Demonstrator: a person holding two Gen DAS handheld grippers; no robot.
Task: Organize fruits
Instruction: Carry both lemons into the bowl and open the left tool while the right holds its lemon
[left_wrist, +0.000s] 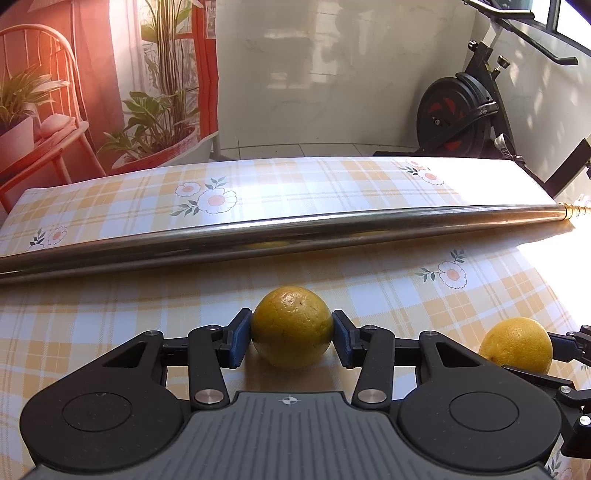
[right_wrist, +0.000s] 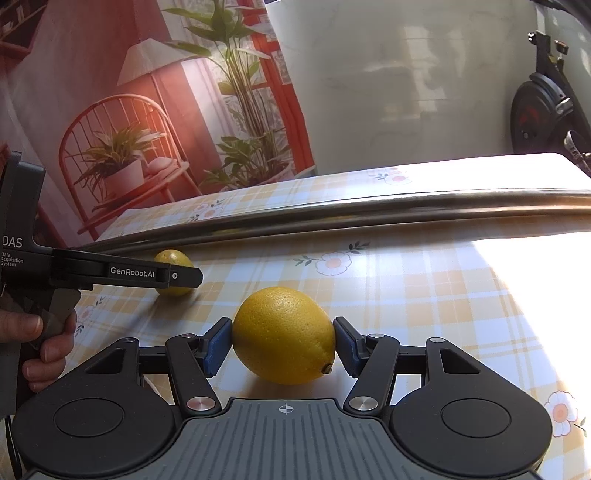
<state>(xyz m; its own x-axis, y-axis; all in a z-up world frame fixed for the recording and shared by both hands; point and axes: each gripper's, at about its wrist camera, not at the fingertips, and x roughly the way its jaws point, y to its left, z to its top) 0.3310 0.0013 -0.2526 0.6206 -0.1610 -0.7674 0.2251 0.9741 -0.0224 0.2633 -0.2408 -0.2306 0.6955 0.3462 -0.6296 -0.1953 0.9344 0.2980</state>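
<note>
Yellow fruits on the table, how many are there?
2. One sits between the left gripper fingers, the yellow fruit; the other yellow fruit sits in the right gripper. Others may lie out of view.

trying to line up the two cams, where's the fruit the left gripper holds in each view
Left wrist: the dull orange sits at lower centre, between the left gripper pads.
Right wrist: the same orange shows small at mid-left, partly hidden behind the left gripper's finger.
Shared landmark: the steel pipe lying across the table behind the fruit.
</note>
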